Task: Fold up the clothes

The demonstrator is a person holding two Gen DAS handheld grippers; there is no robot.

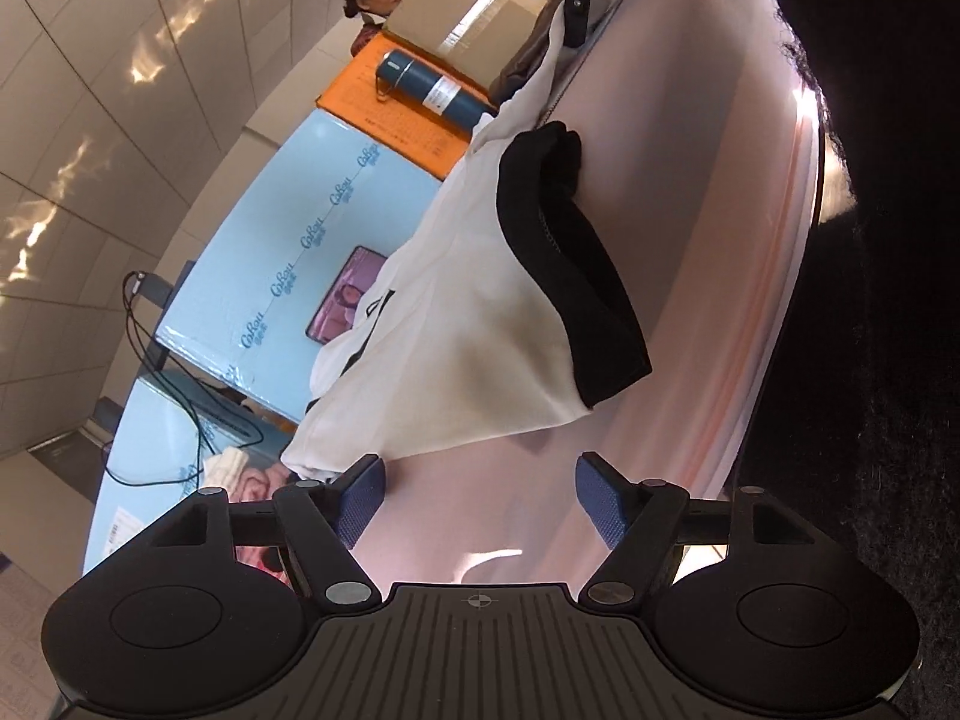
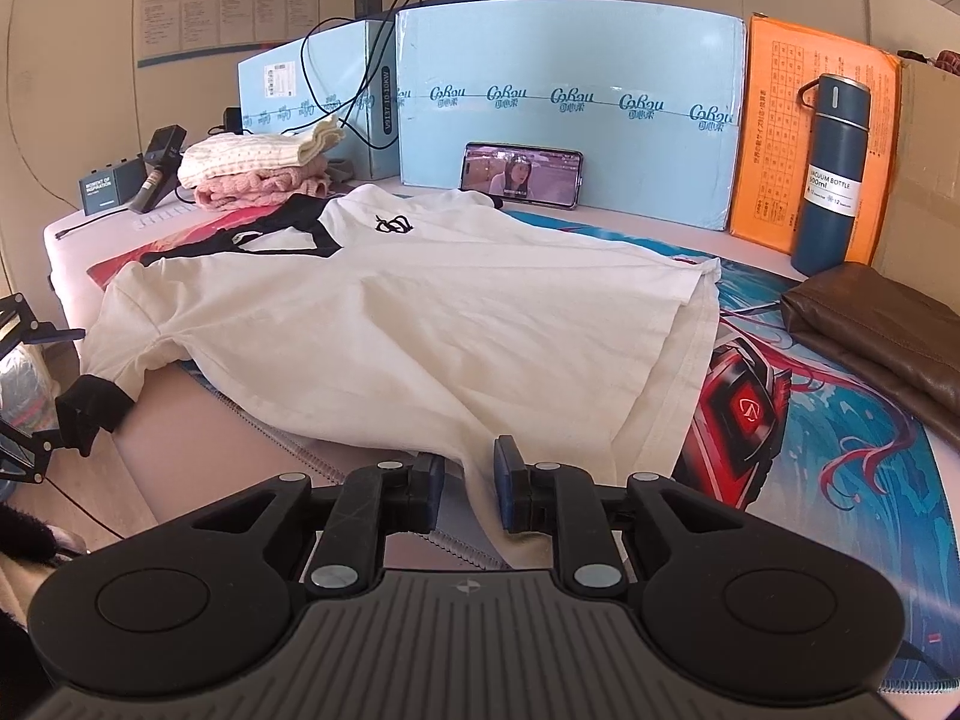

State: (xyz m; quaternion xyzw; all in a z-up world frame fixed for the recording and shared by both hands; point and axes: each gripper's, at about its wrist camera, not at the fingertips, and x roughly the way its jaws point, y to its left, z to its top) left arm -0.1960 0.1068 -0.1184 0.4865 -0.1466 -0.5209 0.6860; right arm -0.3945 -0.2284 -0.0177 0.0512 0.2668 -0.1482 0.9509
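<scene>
The right hand-held gripper (image 2: 469,492) sits low at the near edge of the bench (image 2: 180,444), its blue pads drawn narrow with the hem of the white T-shirt (image 2: 390,324) running between them — the cloth passes through the gap, though whether the pads truly pinch it I cannot tell. The left hand-held gripper (image 1: 479,501) is rolled well onto its side, its jaws wide and empty, with bare pinkish bench between the pads and the shirt's black-cuffed sleeve (image 1: 570,276) lying just ahead.

To my eye the folding has barely begun. The shirt is spread flat on the bench, partly over the printed mat (image 2: 840,420), chest logo up, no fold in it yet. The step in hand looks like taking hold: the right side is at the hem, the left is lining up on the sleeve. Next the left jaws would need to come forward around that sleeve edge and close, and the right pads to firm up on the hem, before anything is lifted over.

The right wrist view gives the whole layout — the shirt's full spread, the folded knitwear (image 2: 258,171) stacked at the back, the phone (image 2: 521,175) propped against the blue boxes (image 2: 570,108), the flask (image 2: 831,174), the brown pouch (image 2: 888,330). The left wrist view alone shows the sleeve cuff close up, standing slightly rumpled off the bench, and a person (image 1: 372,6) seated beyond the boxes.
</scene>
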